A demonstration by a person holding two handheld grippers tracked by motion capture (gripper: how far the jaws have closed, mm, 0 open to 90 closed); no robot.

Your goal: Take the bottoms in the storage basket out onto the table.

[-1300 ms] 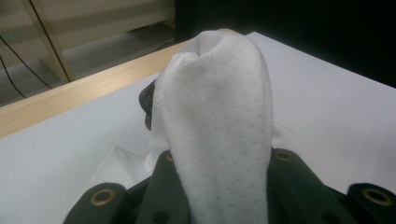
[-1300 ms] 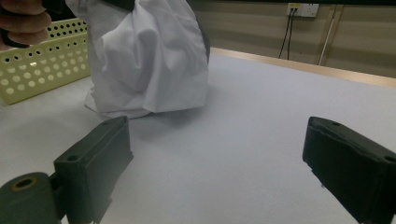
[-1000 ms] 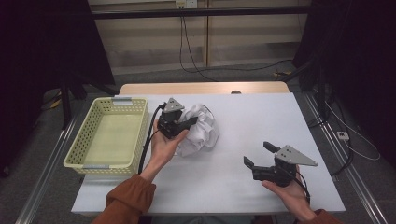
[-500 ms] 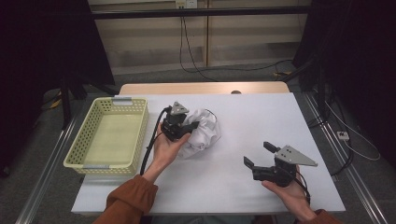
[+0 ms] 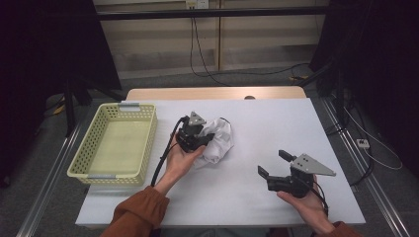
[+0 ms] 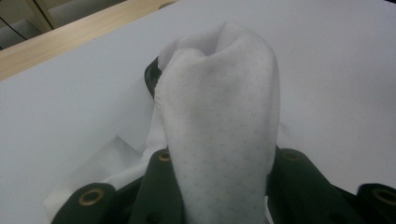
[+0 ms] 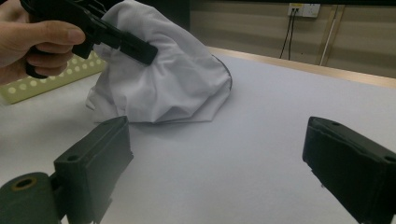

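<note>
High view: left gripper (image 5: 196, 139) fingers hold the white cloth (image 5: 217, 140) at its left edge; right gripper (image 5: 276, 173), fingers wide, waits near-right; basket (image 5: 94, 168) lies left.

Room dim, dark at far left and right; white table (image 5: 257, 123) evenly lit, soft shadows; near jaws blurred in gripper views.

cloth (image 6: 219, 135): white dotted knit | basket (image 5: 114, 148): yellow perforated plastic | table (image 5: 276, 128): matt white

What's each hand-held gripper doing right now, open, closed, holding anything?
Left hand-held gripper: closed on the white cloth.
Right hand-held gripper: open, holding nothing.
</note>
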